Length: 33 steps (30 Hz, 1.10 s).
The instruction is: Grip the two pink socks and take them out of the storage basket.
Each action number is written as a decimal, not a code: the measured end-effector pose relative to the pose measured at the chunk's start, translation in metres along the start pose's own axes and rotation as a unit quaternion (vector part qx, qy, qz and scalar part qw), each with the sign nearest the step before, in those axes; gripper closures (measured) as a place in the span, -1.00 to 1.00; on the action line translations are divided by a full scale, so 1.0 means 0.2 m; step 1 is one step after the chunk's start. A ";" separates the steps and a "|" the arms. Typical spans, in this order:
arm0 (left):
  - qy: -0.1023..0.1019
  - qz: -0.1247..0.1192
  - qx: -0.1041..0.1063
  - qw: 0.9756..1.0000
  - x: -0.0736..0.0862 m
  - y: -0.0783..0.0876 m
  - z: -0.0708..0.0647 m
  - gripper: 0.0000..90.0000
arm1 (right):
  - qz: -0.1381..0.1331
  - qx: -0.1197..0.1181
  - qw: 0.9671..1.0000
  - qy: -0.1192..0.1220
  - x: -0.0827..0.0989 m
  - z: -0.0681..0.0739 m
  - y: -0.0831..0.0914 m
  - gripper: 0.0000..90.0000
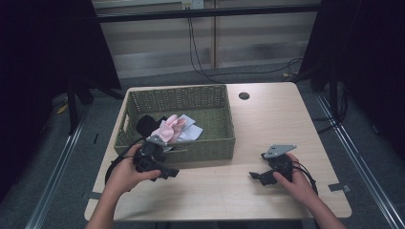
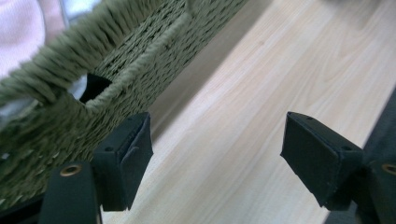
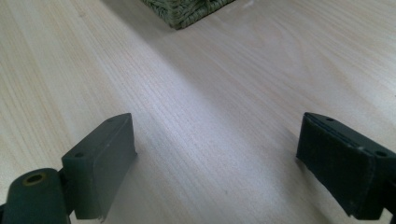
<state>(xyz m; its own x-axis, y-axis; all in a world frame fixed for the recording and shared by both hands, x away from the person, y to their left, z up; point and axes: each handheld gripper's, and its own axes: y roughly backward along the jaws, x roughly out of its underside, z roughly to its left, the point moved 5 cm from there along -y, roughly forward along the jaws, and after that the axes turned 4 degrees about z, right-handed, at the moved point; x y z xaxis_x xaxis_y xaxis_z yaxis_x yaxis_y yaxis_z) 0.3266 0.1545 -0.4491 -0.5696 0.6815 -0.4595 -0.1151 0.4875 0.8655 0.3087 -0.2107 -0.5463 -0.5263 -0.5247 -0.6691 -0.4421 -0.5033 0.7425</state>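
At the basket's (image 1: 210, 145) near wall, your left gripper (image 1: 168, 170) (jaws wide, empty) sits nearest the clothes (image 1: 173, 128) lying just beyond; right gripper (image 1: 260, 176) waits open, well apart.

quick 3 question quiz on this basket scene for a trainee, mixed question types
1. True or false: the left gripper has cloth clamped between its jaws.
2. Where do the pink cloth and the black cloth lie? A) on the bare table B) inside the woven basket C) in the right gripper
3. Fill in: the right gripper hovers over the bare wooden ____.

Key: 1. False, its jaws are open with nothing between them. 2. B. 3. table.
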 end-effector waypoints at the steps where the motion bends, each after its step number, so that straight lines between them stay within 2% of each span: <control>1: 0.000 0.000 0.000 1.000 0.00 0.00 0.00 -0.46 | 0.000 0.000 1.000 0.000 0.00 0.00 0.00 -0.76; 5: -0.001 0.003 0.001 1.000 -0.03 0.05 0.01 -0.46 | -0.001 0.000 1.000 0.000 0.00 0.00 0.00 -0.76; 6: 0.005 0.000 0.000 1.000 -0.04 0.06 0.02 -0.46 | 0.000 0.000 1.000 0.000 0.00 0.00 0.00 -0.76; 9: 0.008 0.003 0.002 1.000 -0.06 0.09 0.02 -0.46 | 0.000 0.000 1.000 -0.001 0.00 0.00 0.00 -0.76; 11: 0.003 0.008 0.004 1.000 -0.08 0.12 0.04 -0.46 | 0.000 0.000 1.000 0.000 0.00 0.00 0.00 -0.76; 13: 0.012 0.011 0.010 1.000 -0.09 0.14 0.04 -0.46 | 0.000 0.000 1.000 0.000 0.00 0.00 0.00 -0.76; 15: 0.013 0.011 0.007 1.000 -0.11 0.16 0.06 -0.46 | 0.000 0.000 1.000 0.000 0.00 0.00 0.00 -0.76; 19: 0.021 0.014 0.016 1.000 -0.14 0.21 0.09 -0.46 | 0.000 0.000 1.000 0.000 0.00 0.00 0.00 -0.76; 28: 0.046 0.012 -0.001 0.999 -0.22 0.27 0.20 -0.46 | 0.001 -0.001 1.000 -0.001 0.00 0.00 0.00 -0.76; 29: 0.048 0.015 -0.008 0.999 -0.22 0.26 0.21 -0.46 | 0.000 -0.001 1.000 0.000 0.00 0.00 0.00 -0.76; 33: 0.071 0.016 -0.013 0.997 -0.24 0.26 0.28 -0.45 | 0.000 -0.001 1.000 0.000 0.00 0.00 0.00 -0.77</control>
<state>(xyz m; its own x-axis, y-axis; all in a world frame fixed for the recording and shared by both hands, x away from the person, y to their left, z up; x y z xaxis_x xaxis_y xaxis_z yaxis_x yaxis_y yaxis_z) 0.3931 0.1766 -0.3928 -0.6823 0.6119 -0.4001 -0.1153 0.4504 0.8853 0.3091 -0.2104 -0.5463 -0.5266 -0.5248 -0.6688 -0.4407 -0.5042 0.7426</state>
